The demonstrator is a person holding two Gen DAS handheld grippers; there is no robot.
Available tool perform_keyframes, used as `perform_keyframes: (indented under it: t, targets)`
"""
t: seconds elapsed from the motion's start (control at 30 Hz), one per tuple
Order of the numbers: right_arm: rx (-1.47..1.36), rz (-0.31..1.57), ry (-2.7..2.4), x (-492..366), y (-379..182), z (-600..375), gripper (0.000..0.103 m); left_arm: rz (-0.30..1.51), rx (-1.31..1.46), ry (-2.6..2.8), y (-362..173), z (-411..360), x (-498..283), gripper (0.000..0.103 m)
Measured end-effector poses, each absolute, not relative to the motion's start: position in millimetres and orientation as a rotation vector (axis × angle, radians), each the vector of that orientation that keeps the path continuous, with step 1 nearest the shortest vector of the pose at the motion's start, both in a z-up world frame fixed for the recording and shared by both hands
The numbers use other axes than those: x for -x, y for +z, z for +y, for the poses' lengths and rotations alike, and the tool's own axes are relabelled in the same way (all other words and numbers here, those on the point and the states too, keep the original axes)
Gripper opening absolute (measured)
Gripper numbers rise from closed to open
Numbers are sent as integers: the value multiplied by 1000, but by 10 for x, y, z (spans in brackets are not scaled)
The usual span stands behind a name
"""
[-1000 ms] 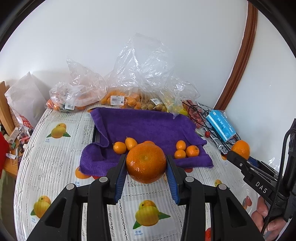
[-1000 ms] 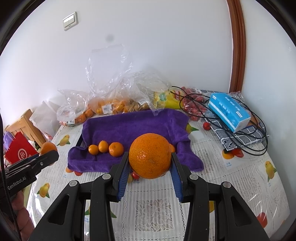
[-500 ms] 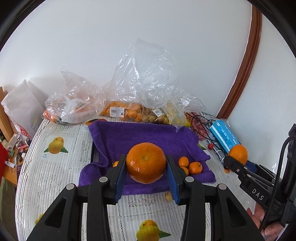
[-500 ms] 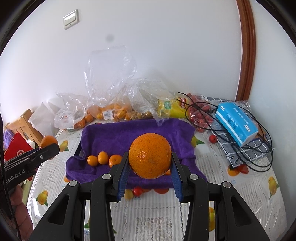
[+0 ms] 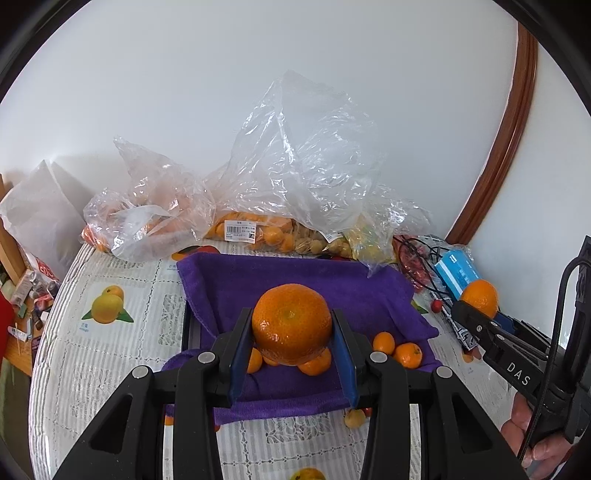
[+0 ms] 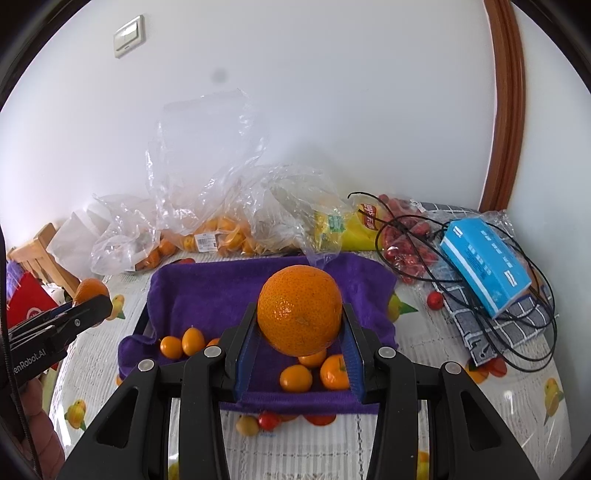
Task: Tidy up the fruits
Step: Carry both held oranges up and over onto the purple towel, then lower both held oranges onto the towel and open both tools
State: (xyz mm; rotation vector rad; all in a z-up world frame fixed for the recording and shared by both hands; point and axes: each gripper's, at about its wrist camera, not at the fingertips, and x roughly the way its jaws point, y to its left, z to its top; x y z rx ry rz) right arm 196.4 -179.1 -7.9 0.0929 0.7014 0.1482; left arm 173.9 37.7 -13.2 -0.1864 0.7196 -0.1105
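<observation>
A plain white wall (image 6: 332, 110) fills the upper frame in both views, evenly lit. A light switch (image 6: 128, 36) sits at upper left of the right view. Curved brown wood trim (image 6: 504, 110) runs down the right side. A wooden chair (image 6: 37, 254) stands at left edge, beside the table (image 5: 110, 354).

The right gripper (image 6: 300, 334) clamps a large round orange (image 6: 300, 310) between blue pads above a purple towel (image 6: 221, 291) holding small oranges (image 6: 295, 377); the left gripper (image 6: 88, 308) holds another orange (image 6: 90, 291) at left
</observation>
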Motion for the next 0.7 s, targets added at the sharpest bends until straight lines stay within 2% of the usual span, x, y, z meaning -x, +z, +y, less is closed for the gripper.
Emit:
perform_keyframes:
  t: [0.7]
  targets:
    - [-101,749,116,-2638,-450,-1983,42,790,176,-80,-518,380,-2406,38]
